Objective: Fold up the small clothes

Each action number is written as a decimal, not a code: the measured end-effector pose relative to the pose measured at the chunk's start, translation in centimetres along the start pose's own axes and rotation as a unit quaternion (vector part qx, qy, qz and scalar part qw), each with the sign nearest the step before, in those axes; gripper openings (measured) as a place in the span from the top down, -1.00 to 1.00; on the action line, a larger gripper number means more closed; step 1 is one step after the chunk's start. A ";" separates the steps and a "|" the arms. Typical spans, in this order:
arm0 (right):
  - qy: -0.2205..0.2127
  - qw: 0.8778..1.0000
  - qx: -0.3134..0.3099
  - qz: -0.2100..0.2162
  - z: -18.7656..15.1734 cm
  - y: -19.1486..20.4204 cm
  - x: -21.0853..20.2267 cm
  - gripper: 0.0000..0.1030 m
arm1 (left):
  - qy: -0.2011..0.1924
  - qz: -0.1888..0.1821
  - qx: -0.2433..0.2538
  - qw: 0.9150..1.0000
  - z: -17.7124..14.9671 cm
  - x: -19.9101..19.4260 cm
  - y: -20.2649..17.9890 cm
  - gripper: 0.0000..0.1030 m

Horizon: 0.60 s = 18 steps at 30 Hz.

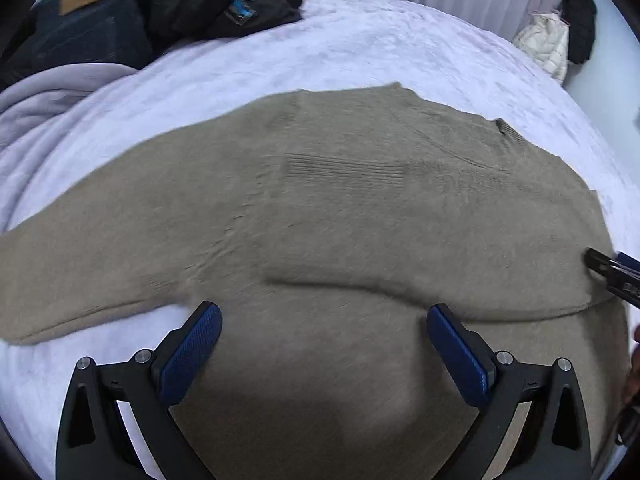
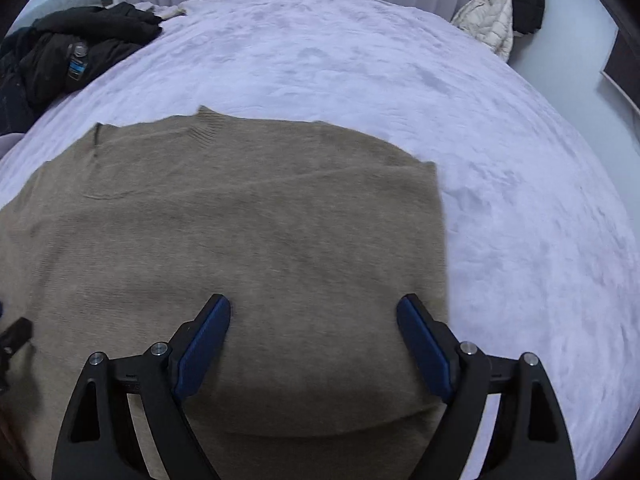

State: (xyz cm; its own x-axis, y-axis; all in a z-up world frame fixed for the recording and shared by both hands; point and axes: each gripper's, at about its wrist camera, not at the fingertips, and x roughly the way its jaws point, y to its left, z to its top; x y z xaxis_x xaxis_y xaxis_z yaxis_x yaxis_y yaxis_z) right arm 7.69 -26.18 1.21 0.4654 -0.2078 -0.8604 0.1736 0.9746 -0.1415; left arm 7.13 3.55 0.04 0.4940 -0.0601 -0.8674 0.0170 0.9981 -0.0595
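Taupe knit sweater (image 1: 340, 216) flat, ribbed collar, on plush lavender blanket (image 1: 360, 40).

Dim, cool light; fisheye edges bend and darken (left view motion-blurred), soft shadow under each hand-held gripper

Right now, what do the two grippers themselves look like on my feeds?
Both match: the left gripper and right gripper each have black angular frames with triangular cut-outs, round silver pivot bolts, and two long fingers faced with textured dark-blue pads. No cables or markings show. No sleeve is visible.
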 end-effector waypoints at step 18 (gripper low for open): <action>-0.022 0.982 -0.126 0.139 -12.1 6.8 -7.1 -0.71 | -0.012 -0.037 0.058 0.998 -8.7 -3.8 -0.2 -1.00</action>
State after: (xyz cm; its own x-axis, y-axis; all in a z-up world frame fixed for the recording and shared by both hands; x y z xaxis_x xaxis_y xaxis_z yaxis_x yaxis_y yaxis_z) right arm -4.92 -17.03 0.47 0.5028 0.0722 -0.8614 -0.1845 0.9825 -0.0254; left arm -2.31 3.44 -0.90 0.5079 -0.1341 -0.8509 0.1539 0.9860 -0.0635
